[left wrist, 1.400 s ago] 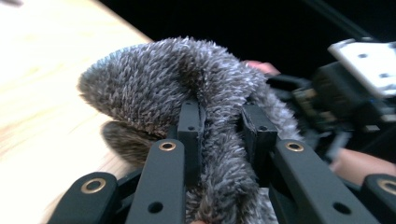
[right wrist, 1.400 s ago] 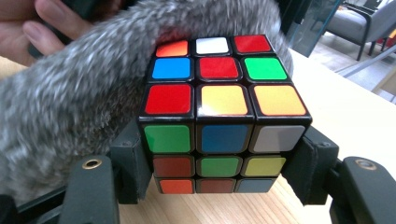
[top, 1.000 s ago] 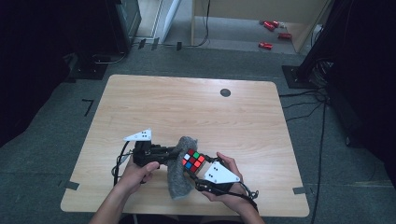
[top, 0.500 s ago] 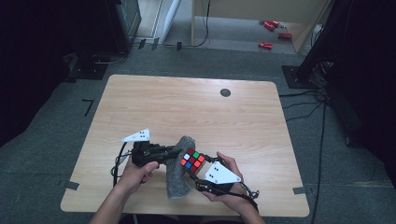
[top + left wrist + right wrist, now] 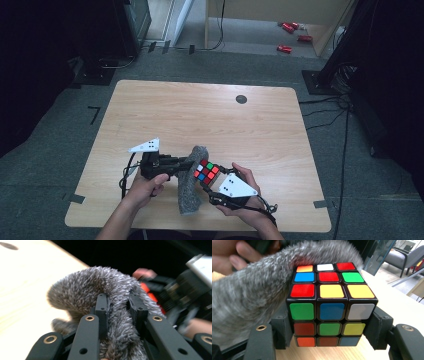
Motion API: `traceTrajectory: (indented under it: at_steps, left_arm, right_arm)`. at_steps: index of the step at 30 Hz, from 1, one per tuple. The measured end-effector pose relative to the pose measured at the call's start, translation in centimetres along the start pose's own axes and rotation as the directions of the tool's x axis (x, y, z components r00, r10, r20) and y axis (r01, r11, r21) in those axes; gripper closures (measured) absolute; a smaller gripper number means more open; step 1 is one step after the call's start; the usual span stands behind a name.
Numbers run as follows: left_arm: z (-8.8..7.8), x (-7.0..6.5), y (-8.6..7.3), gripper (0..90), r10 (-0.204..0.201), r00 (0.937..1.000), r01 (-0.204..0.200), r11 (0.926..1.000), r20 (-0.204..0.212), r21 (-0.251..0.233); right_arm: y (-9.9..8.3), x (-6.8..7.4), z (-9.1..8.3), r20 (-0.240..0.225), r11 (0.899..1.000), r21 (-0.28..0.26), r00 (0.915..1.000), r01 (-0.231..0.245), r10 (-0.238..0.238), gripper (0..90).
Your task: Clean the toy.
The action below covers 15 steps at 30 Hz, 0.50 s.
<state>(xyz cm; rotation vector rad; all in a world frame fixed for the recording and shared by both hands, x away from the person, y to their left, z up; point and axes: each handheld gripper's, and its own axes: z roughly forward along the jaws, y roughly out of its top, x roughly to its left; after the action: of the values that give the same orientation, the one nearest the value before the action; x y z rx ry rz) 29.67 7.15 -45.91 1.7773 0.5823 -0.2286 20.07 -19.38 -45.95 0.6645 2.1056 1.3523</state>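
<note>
In the high view a scrambled puzzle cube (image 5: 206,170) is held near the front edge of the wooden table (image 5: 200,110). My right gripper (image 5: 209,181) is shut on it from below. In the right gripper view the pads press on the cube's (image 5: 329,307) two sides, and a grey fuzzy cloth (image 5: 249,295) lies against its left and top faces. My left gripper (image 5: 191,163) reaches in from the left. Its jaws are shut on a fold of the cloth (image 5: 85,287). The cloth (image 5: 192,190) arches over the cube and hangs down to the table.
A round black mark (image 5: 241,99) sits on the table's far side. Beyond the table are a wooden cabinet (image 5: 260,20) with small red objects (image 5: 285,48) on the floor, and dark equipment (image 5: 135,20) at the left. Cables (image 5: 127,175) trail from both grippers.
</note>
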Motion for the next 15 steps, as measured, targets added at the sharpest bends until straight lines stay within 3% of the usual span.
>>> traceTrajectory:
  at_steps: [2,4,5,7,8,10,12,13,15]
  left_arm:
    - [0.2,0.0,-0.1,75.2,0.01,0.9999,-0.01,0.9998,-0.013,0.018]
    - [0.6,-0.3,-0.3,77.4,0.043,0.9984,-0.041,0.998,-0.038,0.048]
    - [1.0,-0.6,-0.5,79.3,0.088,0.9949,-0.085,0.994,-0.049,0.07]
    - [1.5,-1.0,-0.7,80.9,0.137,0.9875,-0.13,0.9875,-0.078,0.088]
    - [1.7,-1.2,-0.9,81.6,0.165,0.9824,-0.156,0.9822,-0.087,0.105]
    - [2.5,-1.7,-1.2,81.6,0.237,0.9662,-0.219,0.9622,-0.101,0.162]
    - [3.3,-2.3,-1.6,81.6,0.29,0.9531,-0.271,0.9444,-0.085,0.186]
    - [3.3,-2.3,-1.6,81.5,0.29,0.9531,-0.271,0.9444,-0.085,0.186]
    - [4.2,-3.4,-1.8,81.5,0.338,0.9375,-0.323,0.9335,-0.083,0.156]
  right_arm:
    - [0.1,-0.2,-0.2,0.0,1.0,-0.013,0.9999,-0.01,0.011,34.7]
    - [0.5,-0.9,-0.7,0.012,0.998,-0.043,0.9984,-0.055,0.056,34.8]
    - [0.6,-1.0,-0.8,0.025,0.997,-0.049,0.9976,-0.064,0.065,34.7]
    - [0.7,-1.1,-1.0,0.054,0.996,-0.053,0.9959,-0.07,0.073,34.7]
    - [0.8,-1.1,-1.0,0.066,0.995,-0.057,0.9943,-0.08,0.083,34.7]
    - [1.0,-1.3,-1.2,0.083,0.99,-0.074,0.9891,-0.116,0.122,34.7]
    - [1.2,-1.6,-1.4,0.079,0.983,-0.101,0.9833,-0.156,0.164,34.7]
    - [1.2,-1.6,-1.4,0.079,0.983,-0.101,0.9833,-0.156,0.164,34.7]
    - [1.4,-1.5,-1.4,0.063,0.977,-0.109,0.9796,-0.183,0.191,34.7]
